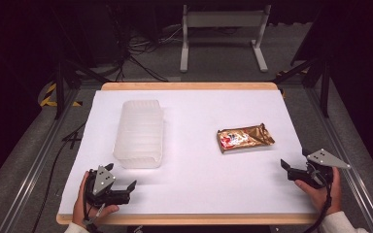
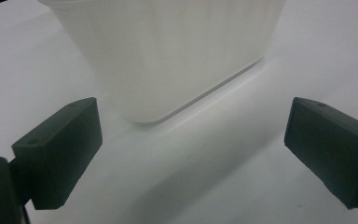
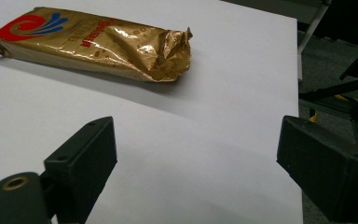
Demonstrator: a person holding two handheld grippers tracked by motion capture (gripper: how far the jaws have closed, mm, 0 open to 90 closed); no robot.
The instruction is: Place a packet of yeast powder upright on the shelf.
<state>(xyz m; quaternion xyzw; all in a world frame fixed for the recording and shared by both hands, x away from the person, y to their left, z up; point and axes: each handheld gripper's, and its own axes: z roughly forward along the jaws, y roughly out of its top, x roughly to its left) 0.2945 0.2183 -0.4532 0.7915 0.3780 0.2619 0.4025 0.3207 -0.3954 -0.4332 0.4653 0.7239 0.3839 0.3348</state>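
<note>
A translucent white plastic box [image 1: 140, 133] lies upside down on the left half of the white table [image 1: 199, 179]. A gold foil snack packet [image 1: 245, 138] with red and blue print lies right of centre. My left gripper [image 1: 122, 183] rests near the front left corner, open, just short of the box [image 2: 168, 56]. My right gripper [image 1: 295, 160] is at the right edge, open, with the packet [image 3: 93, 42] ahead of it and to its left. Nothing sits between either pair of jaws.
The table's wooden rim [image 1: 189, 86] shows at the back. Metal rails run along both sides, with floor cables [image 1: 141, 48] and a white stand [image 1: 223, 29] beyond. A hand holds each gripper at the front corners.
</note>
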